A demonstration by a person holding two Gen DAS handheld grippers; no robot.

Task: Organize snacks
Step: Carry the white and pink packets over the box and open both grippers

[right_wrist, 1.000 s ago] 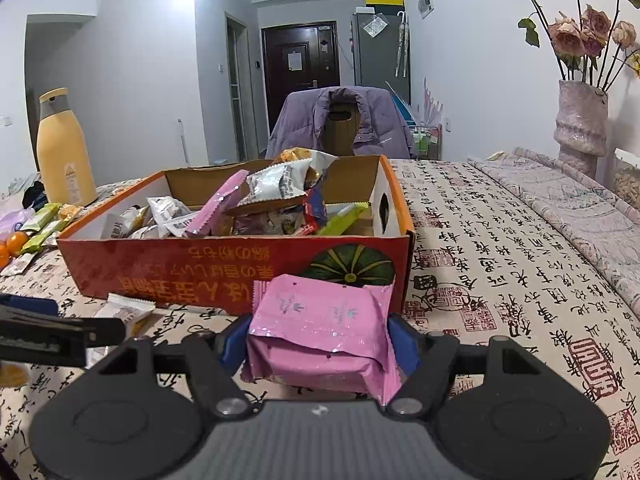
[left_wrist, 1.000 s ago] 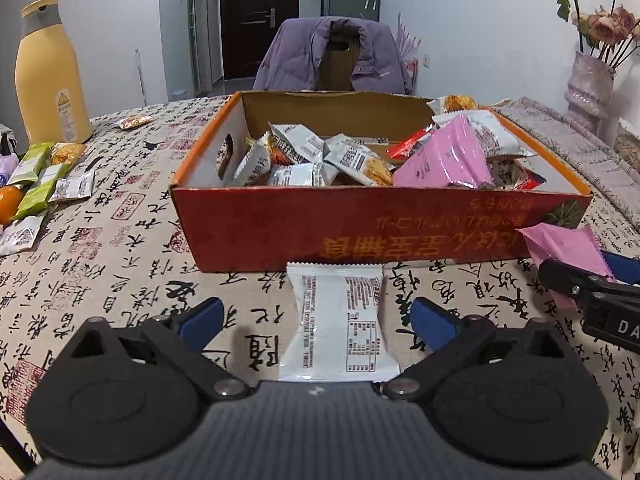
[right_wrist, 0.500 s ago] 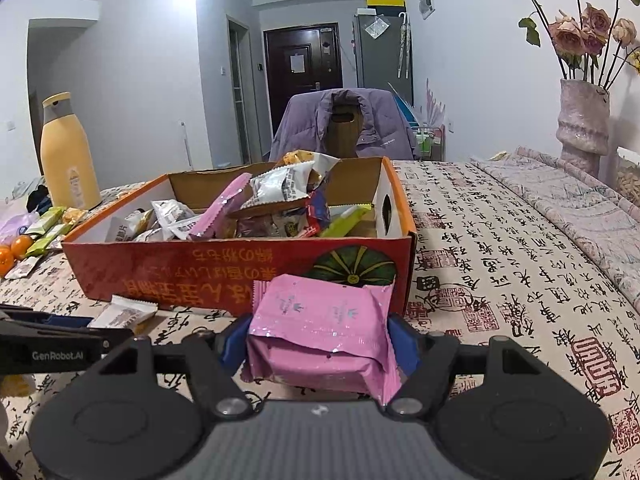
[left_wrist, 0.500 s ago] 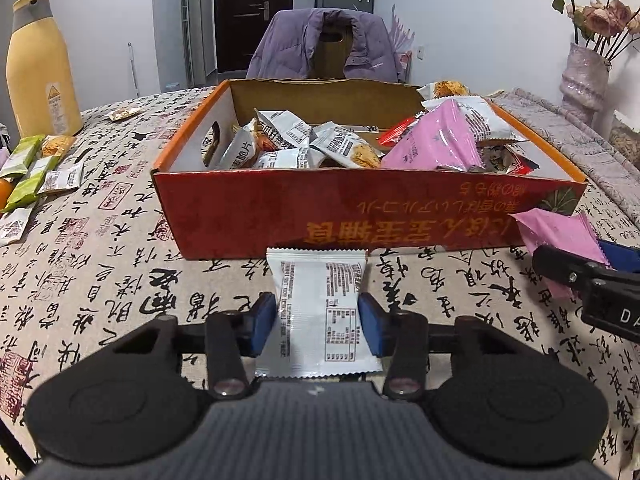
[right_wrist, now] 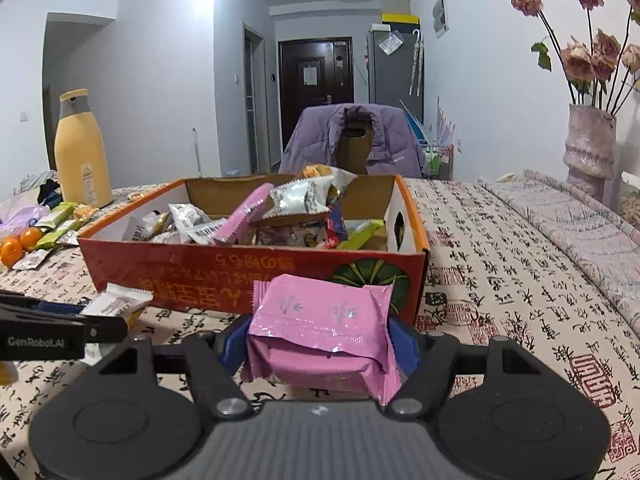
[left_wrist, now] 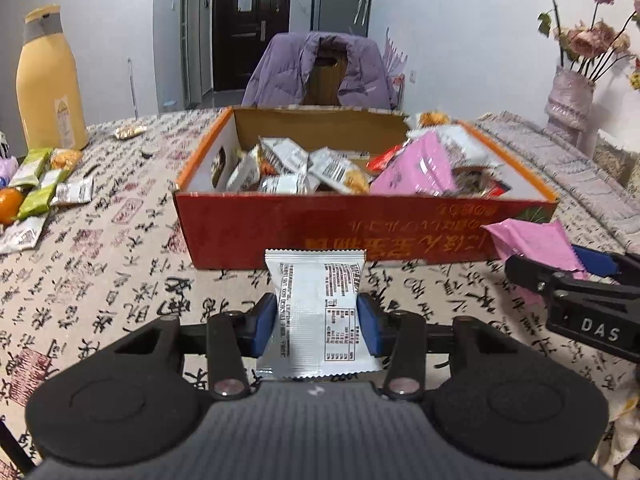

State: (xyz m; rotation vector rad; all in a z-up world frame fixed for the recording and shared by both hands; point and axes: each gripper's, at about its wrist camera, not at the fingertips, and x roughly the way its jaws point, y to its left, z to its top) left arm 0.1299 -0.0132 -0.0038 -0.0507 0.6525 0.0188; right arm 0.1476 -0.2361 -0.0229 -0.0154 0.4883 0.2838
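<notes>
The left gripper (left_wrist: 316, 322) has just closed its 2 blue pads on a white snack packet (left_wrist: 318, 312), held just before the red cardboard box (left_wrist: 360, 236) of snacks; the right gripper (right_wrist: 320, 342) pinches a pink snack packet (right_wrist: 322, 334) near the box's right front corner, above the patterned tablecloth (right_wrist: 520, 280).

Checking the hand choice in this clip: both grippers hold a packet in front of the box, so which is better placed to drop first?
Probably the right gripper: its pink packet sits close against the box. The left gripper has just closed on the white packet, slightly farther back.
</notes>
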